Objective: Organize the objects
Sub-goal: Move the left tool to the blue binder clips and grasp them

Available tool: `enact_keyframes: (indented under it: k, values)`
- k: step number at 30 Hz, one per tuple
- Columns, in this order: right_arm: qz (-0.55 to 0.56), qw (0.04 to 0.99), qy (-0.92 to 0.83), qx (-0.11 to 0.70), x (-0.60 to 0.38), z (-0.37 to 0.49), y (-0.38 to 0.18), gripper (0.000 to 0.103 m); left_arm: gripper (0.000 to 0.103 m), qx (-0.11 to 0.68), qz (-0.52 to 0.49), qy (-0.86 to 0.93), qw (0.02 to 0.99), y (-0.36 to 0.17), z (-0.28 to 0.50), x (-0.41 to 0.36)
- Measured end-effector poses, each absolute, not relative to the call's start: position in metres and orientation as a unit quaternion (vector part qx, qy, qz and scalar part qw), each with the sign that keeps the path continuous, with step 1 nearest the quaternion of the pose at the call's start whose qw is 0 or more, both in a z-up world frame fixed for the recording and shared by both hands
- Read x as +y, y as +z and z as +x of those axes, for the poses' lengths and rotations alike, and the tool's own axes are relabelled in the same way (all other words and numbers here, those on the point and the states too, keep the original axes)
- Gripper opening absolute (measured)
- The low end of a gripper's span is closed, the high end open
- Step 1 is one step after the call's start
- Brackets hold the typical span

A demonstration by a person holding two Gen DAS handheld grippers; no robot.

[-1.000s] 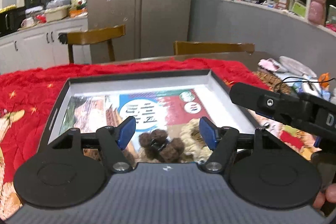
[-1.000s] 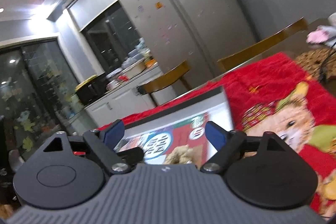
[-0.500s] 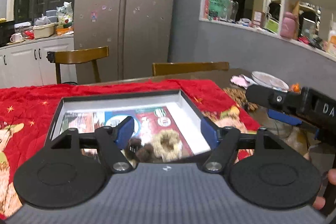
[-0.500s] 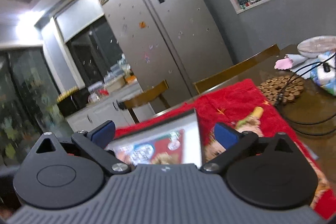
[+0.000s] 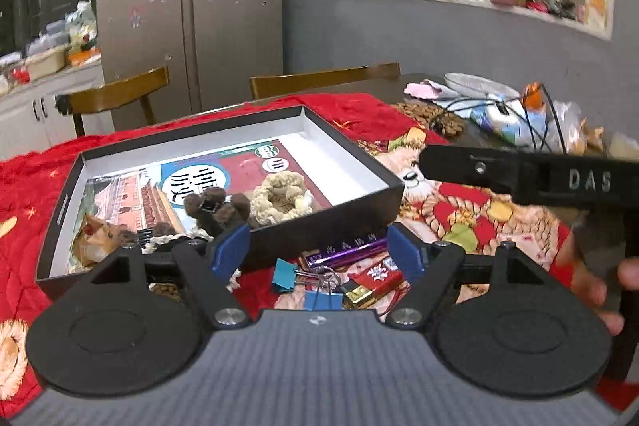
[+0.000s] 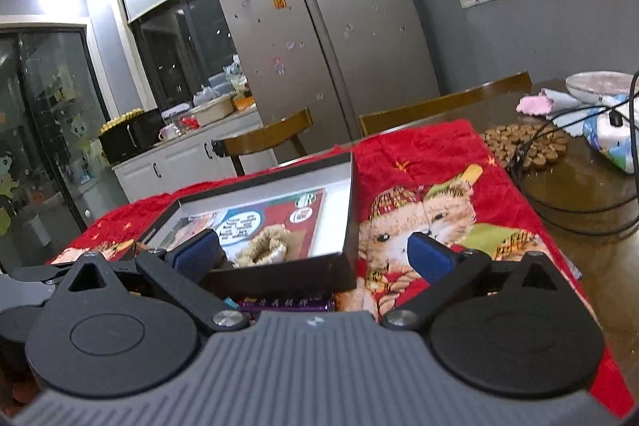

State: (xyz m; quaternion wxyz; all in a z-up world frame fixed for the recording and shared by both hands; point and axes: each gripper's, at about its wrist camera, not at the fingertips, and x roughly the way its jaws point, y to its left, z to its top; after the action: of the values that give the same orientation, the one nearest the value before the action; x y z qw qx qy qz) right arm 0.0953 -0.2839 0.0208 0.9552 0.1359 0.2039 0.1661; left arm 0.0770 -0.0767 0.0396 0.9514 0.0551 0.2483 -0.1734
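Observation:
A shallow black box (image 5: 327, 214) with white inner walls lies on the red printed cloth (image 5: 24, 186). Inside it are a printed card, a cream scrunchie (image 5: 279, 194) and a brown pompom hair tie (image 5: 217, 208). In front of the box lie a purple bar (image 5: 347, 251), blue binder clips (image 5: 323, 300) and a red and gold piece (image 5: 371, 286). My left gripper (image 5: 317, 252) hangs open just above these small things, holding nothing. My right gripper (image 6: 315, 256) is open wide over the box's near right corner (image 6: 347, 226), also holding nothing. Its black body (image 5: 519, 178) shows to the right in the left wrist view.
Two wooden chairs (image 6: 443, 106) stand behind the table, in front of a grey fridge (image 6: 319, 26). On the bare wood to the right are a round bead mat (image 6: 523, 142), black cables (image 6: 579, 222), a bowl (image 6: 599, 86) and packets. A hand (image 5: 591, 266) holds the right gripper.
Both grippers drew back from the box and to the right, so the small things in front of it came into the left view. The jaws of both spread wider.

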Motion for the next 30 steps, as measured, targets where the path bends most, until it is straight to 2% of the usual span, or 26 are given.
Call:
enact_keyframes:
  k: [11, 16, 19, 24, 30]
  values:
    - [0.098, 0.941, 0.201, 0.253, -0.266, 0.1, 0.005, 0.103, 0.078, 0.291, 0.04, -0.184, 0.938, 0.014, 0.086, -0.073]
    - [0.102, 0.934, 0.201, 0.276, -0.267, 0.108, -0.005, 0.103, 0.063, 0.316, 0.031, -0.169, 0.933, 0.002, 0.093, -0.069]
    - [0.107, 0.929, 0.209, 0.287, -0.266, 0.11, -0.008, 0.103, 0.063, 0.316, 0.024, -0.172, 0.933, 0.0, 0.094, -0.066]
    - [0.1, 0.926, 0.218, 0.292, -0.263, 0.109, -0.01, 0.103, 0.052, 0.305, 0.024, -0.176, 0.936, -0.002, 0.089, -0.066]
    - [0.103, 0.922, 0.215, 0.305, -0.263, 0.113, -0.015, 0.103, 0.052, 0.296, 0.033, -0.18, 0.938, -0.003, 0.086, -0.07]
